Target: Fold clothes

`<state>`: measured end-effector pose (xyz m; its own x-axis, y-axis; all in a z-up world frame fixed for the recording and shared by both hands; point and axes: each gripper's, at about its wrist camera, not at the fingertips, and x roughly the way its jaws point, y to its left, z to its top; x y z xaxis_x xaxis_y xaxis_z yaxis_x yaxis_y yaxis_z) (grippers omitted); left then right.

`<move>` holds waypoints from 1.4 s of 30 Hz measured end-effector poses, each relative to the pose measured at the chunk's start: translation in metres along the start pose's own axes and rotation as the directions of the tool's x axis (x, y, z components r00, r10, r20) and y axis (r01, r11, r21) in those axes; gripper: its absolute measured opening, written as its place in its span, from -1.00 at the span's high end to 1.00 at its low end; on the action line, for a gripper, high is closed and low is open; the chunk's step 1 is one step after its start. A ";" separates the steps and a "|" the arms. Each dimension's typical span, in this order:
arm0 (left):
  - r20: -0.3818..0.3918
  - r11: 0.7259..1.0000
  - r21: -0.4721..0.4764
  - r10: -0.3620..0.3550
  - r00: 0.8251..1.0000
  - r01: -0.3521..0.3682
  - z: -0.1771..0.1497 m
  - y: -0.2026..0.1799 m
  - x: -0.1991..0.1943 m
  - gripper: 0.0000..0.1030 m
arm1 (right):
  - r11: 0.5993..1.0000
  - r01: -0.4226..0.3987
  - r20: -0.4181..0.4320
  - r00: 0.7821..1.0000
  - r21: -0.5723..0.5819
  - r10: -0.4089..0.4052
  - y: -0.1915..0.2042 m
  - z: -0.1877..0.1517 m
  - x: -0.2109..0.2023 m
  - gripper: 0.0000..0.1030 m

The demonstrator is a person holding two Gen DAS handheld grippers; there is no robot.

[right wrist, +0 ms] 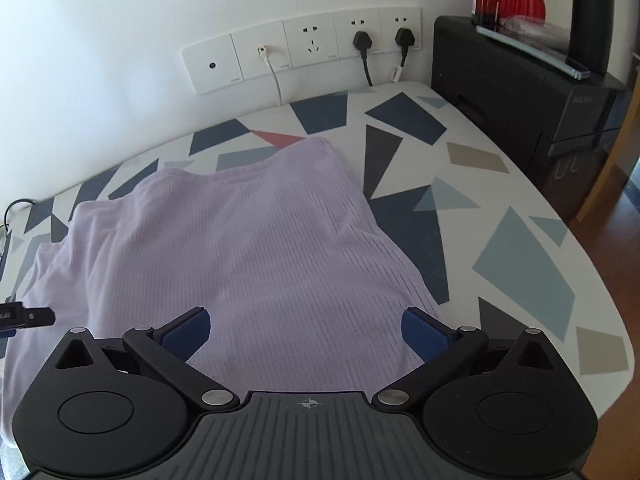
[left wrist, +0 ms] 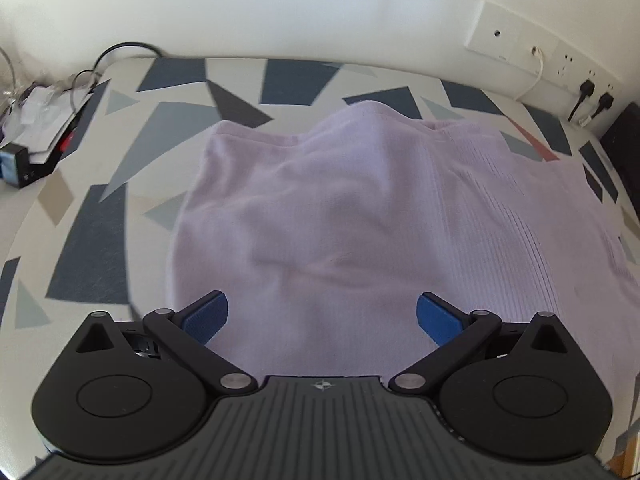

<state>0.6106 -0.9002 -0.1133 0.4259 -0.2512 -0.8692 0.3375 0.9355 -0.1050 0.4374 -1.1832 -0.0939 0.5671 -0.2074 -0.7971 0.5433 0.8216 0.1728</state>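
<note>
2 grippers hang over a lilac garment point(left wrist: 340, 216) spread on a table point(left wrist: 92, 240) patterned with blue and grey shapes. The left gripper point(left wrist: 322, 318) has its blue pads wide apart, gripping nothing, above the garment's smoother part. The right gripper point(right wrist: 306, 330) is spread just as wide and empty over the ribbed part point(right wrist: 280, 248). A socket strip point(right wrist: 304, 46) and a black printer point(right wrist: 532, 92) sit behind, to the right.

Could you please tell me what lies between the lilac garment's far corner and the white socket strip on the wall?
Only bare patterned tabletop separates the lilac ribbed garment from the white socket strip, with white and black cables hanging behind; the right wrist view shows it.
</note>
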 end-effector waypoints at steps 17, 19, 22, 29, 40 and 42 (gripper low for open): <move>-0.134 0.993 -0.016 -0.115 0.984 0.114 -0.075 0.076 0.016 -1.00 | 1.000 0.011 -0.018 1.000 -0.024 -0.011 0.066 -0.033 -0.021 -0.98; -0.136 0.993 -0.002 -0.118 0.984 0.119 -0.073 0.077 0.016 -1.00 | 1.000 0.018 -0.011 1.000 -0.025 -0.018 0.070 -0.032 -0.024 -0.98; -0.107 0.994 -0.014 -0.112 0.988 0.111 -0.069 0.079 0.007 -0.99 | 0.999 0.022 -0.004 1.000 -0.025 -0.022 0.072 -0.029 -0.029 -0.98; 0.016 0.991 -0.072 -0.113 0.993 0.114 -0.046 0.090 -0.022 -0.99 | 0.999 0.026 0.025 0.999 0.027 -0.027 0.058 -0.007 -0.036 -0.98; 0.021 0.994 -0.078 -0.069 0.997 0.070 -0.011 0.081 0.003 -0.99 | 1.000 -0.003 0.056 0.998 0.031 0.001 0.040 0.042 -0.011 -0.98; 0.002 0.994 -0.089 -0.061 0.998 0.061 -0.004 0.077 0.015 -0.99 | 1.000 0.001 0.056 0.998 0.020 -0.002 0.036 0.052 -0.002 -0.98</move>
<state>0.6397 -0.8313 -0.1358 0.4065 -0.3087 -0.8600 0.2869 0.9367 -0.2006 0.4881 -1.1811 -0.0557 0.5999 -0.2388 -0.7636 0.5563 0.8104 0.1836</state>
